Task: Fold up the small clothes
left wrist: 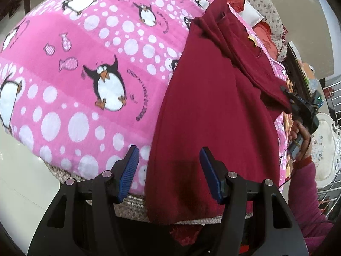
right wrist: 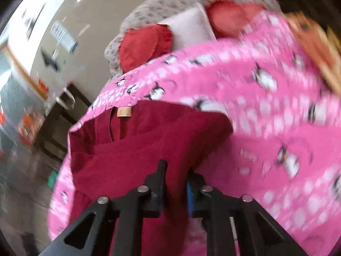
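Note:
A dark red garment (left wrist: 208, 111) lies on a pink penguin-print blanket (left wrist: 89, 68), its near end hanging over the front edge. My left gripper (left wrist: 169, 155) is open, its blue pads either side of the garment's near part, just above it. My right gripper (right wrist: 175, 170) is shut on a fold of the same dark red garment (right wrist: 138, 145), which has a tan label (right wrist: 124, 112) near its neck. In the left wrist view the right gripper (left wrist: 293, 101) holds the garment's folded-over upper part at the right edge. The right wrist view is blurred.
Red cushions (right wrist: 145, 47) and a white pillow (right wrist: 191, 27) lie on a flowered cover beyond the blanket. A white ornate tray (left wrist: 328, 145) and metal rack stand at the right. Shiny pale floor (left wrist: 19, 175) lies to the left.

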The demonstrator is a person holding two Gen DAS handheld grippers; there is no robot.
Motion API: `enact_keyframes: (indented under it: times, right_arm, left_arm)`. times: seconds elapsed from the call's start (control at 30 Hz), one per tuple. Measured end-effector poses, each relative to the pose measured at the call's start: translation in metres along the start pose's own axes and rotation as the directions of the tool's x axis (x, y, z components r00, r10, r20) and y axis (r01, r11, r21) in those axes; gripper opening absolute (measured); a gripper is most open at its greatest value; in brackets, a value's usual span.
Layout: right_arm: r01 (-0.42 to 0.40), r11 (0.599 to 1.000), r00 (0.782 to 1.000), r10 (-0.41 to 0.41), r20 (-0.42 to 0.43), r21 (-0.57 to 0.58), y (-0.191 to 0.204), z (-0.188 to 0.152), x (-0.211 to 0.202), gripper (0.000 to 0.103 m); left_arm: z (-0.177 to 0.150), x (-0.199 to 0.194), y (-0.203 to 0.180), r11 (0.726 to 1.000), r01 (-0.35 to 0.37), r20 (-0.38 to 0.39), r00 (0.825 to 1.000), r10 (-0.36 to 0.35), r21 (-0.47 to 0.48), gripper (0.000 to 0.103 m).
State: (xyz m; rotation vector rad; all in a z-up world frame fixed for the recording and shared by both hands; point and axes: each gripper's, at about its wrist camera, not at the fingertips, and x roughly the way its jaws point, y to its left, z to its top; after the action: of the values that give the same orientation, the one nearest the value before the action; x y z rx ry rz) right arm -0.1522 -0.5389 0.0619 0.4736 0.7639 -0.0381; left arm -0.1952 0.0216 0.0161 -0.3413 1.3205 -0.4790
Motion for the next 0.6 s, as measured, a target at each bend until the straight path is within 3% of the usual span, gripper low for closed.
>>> enact_keyframes:
  times: [0.1,0.2,0.3,0.37,0.4,0.43,0.53,0.6]
  right_arm:
    - [0.108,0.992,0.99,-0.101,0.093,-0.07,-0.002,0.016,-0.014,0.009]
    - [0.11,0.994,0.993,-0.11,0.042,0.009,-0.027,0.019,0.006,0.009]
    - [0.103,0.995,0.995,-0.103,0.02,0.003,-0.033,0.012,0.017,0.012]
    - [0.092,0.995,0.996,-0.093,0.017,0.026,-0.036,0.01,0.009,0.028]
    - [0.097,0.994,0.995,-0.098,0.007,0.054,-0.038,0.009,0.0,0.043]
    - [0.096,0.993,0.995,-0.096,0.001,0.072,-0.039,0.008,-0.006,0.045]
    - [-0.002,0.991,0.999,0.007,-0.036,0.132,-0.039,-0.011,-0.036,0.045]
    - [-0.109,0.98,0.989,0.124,-0.083,0.167,-0.031,-0.035,-0.056,0.046]
  left_arm:
    - [0.003,0.002,0.001,1.0,0.0,0.006,1.0,0.0,-0.002,0.059]
    - [0.003,0.006,0.002,1.0,-0.008,0.001,1.0,0.008,-0.011,0.059]
    - [0.003,0.004,-0.002,1.0,-0.007,0.001,1.0,0.007,0.008,0.059]
    - [0.003,0.003,-0.002,1.0,-0.011,-0.004,1.0,0.011,0.022,0.059]
    - [0.003,0.004,-0.002,1.0,-0.013,-0.008,1.0,0.013,0.027,0.06]
    - [0.002,0.004,-0.002,0.999,-0.013,-0.012,1.0,0.013,0.033,0.06]
    - [0.0,0.002,0.0,0.999,-0.003,-0.013,1.0,0.003,0.045,0.065]
    - [-0.003,0.001,0.0,0.998,0.009,-0.023,1.0,-0.008,0.06,0.07]
